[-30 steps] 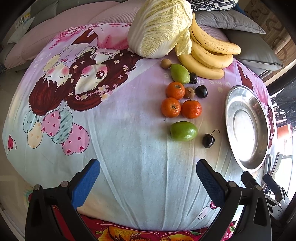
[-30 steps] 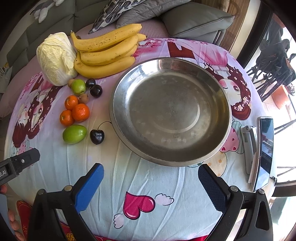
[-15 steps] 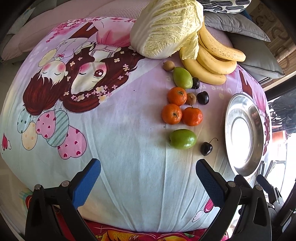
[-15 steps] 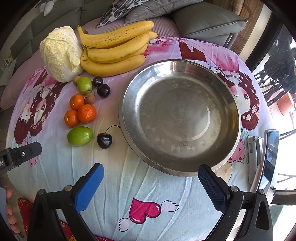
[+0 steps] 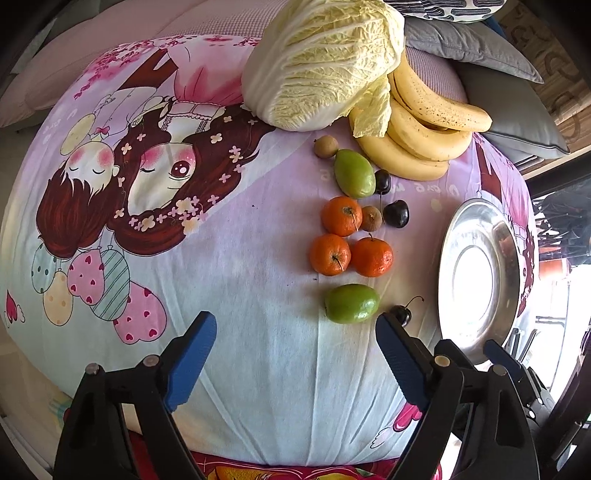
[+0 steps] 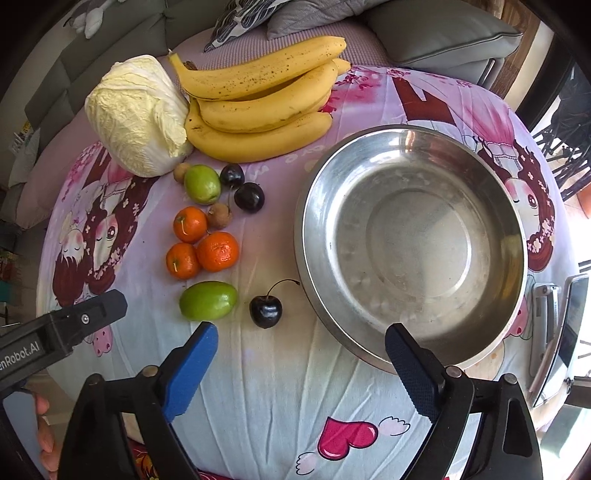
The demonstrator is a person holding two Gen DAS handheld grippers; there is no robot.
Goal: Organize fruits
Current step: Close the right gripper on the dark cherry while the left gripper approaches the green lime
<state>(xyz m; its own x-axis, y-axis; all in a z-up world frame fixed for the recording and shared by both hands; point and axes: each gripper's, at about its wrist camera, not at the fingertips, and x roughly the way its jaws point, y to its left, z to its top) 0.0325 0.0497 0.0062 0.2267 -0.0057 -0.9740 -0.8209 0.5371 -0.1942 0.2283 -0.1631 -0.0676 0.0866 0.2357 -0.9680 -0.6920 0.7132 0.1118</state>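
Note:
Fruit lies on a round table with a cartoon cloth. A banana bunch (image 6: 258,107) sits at the back, with three tangerines (image 6: 217,251), two green fruits (image 6: 208,300), dark cherries (image 6: 265,311) and small brown fruits (image 6: 219,215) in front of it. An empty steel bowl (image 6: 410,243) stands to their right. My left gripper (image 5: 295,347) hovers over bare cloth just short of the near green fruit (image 5: 352,303); its jaws are closing with nothing between them. My right gripper (image 6: 301,354) hangs near the bowl's front rim and the lone cherry, jaws closing on nothing.
A napa cabbage (image 6: 138,114) lies left of the bananas. A phone (image 6: 570,332) and a metal tool (image 6: 543,325) rest at the table's right edge. Grey sofa cushions (image 6: 436,33) stand behind the table. The left gripper's body (image 6: 62,328) shows at the right wrist view's left edge.
Both grippers' jaws have narrowed a little. In both views the fruit has slid nearer the fingertips; the lone cherry now lies behind my left gripper's right fingertip. The bowl has shifted right in the right wrist view.

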